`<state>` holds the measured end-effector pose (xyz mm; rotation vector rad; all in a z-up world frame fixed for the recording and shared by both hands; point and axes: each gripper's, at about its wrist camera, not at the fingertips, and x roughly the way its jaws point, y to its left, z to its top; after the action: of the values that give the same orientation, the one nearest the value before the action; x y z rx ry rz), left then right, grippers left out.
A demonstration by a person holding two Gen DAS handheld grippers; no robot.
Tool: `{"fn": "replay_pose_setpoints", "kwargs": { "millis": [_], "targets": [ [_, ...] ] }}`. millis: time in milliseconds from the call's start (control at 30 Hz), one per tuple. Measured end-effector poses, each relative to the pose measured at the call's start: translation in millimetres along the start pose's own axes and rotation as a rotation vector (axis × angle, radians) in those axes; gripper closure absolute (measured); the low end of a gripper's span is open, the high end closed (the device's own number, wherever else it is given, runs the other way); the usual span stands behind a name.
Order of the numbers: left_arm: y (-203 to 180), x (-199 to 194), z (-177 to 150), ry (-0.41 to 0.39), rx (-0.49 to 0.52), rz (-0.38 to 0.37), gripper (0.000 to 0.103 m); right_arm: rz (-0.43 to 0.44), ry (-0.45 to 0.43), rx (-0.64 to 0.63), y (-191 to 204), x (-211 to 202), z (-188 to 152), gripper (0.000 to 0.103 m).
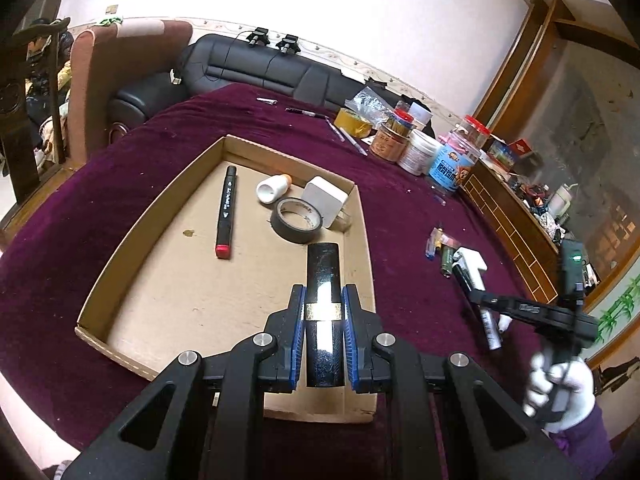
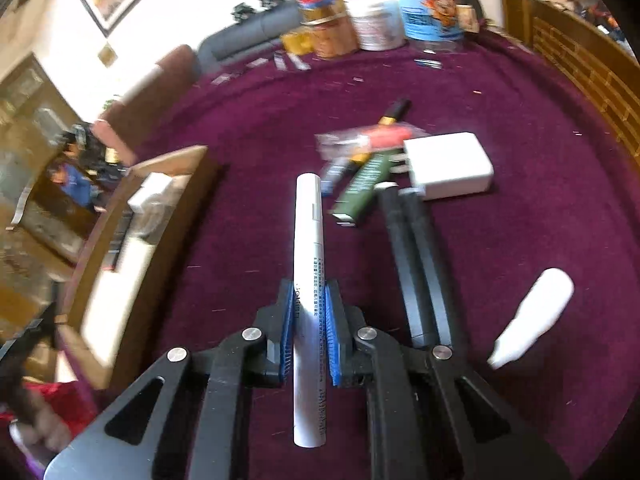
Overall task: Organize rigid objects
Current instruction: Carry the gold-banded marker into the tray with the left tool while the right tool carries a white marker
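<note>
Left gripper (image 1: 323,312): my blue pads are clamped on a black tube (image 1: 323,280) with a gold band, which points to 12 o'clock over the box's near right part.
Right gripper (image 2: 308,312): clamped on a white marker (image 2: 307,248), barrel running to 12 o'clock above the cloth; in my left view this tool sits at 4 o'clock, held by my white-gloved hand (image 1: 560,388).
Box (image 1: 132,236): shallow cardboard tray on the purple cloth (image 1: 120,168), centre of the left view; at 9 o'clock in the right view.
Box contents: a black marker with a red end (image 1: 226,210) at 11 o'clock of my left pads; a small white bottle (image 1: 272,189) lying on its side; a white charger block (image 1: 325,200) just beside it; a roll of black tape (image 1: 297,220) touching the charger's near side.
Loose on cloth, right view: a white plug adapter (image 2: 448,166) at 1 o'clock; a green stick (image 2: 360,190) and a reddish packet (image 2: 372,138) beside it, blurred; two dark pens (image 2: 416,256) side by side at 2 o'clock; a white bottle (image 2: 532,316) on its side at 3 o'clock.
Far edge of cloth: jars and tubs (image 1: 420,144) in a cluster, a yellow tape roll (image 1: 354,122) to their left.
</note>
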<state>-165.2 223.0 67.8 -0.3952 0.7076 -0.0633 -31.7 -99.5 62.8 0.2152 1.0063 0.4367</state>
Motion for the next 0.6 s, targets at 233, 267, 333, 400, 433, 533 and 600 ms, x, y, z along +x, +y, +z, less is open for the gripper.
{"fn": "replay_pose_setpoints", "kwargs": {
  "millis": [233,267,333,400,433,533,600],
  "targets": [
    [10,-2,2,-0.004,-0.019,0.029,0.089,0.189,0.037,-0.058,58,1,-1,0.091],
    [13,-3,3,-0.005,-0.024,0.035,0.089,0.205,0.046,-0.065,65,5,-2,0.091],
    [17,-3,4,-0.007,-0.028,0.044,0.089,0.240,0.071,-0.087,84,13,-3,0.091],
    [24,-5,5,-0.009,-0.036,0.051,0.089,0.263,0.098,-0.110,101,21,-5,0.091],
    [27,-5,6,-0.009,-0.042,0.055,0.089,0.274,0.113,-0.116,109,27,-5,0.091],
    [37,-4,10,-0.009,-0.056,0.070,0.089,0.297,0.155,-0.151,138,44,-5,0.091],
    [45,-1,15,-0.005,-0.056,0.094,0.089,0.298,0.173,-0.175,153,54,-5,0.091]
  ]
}}
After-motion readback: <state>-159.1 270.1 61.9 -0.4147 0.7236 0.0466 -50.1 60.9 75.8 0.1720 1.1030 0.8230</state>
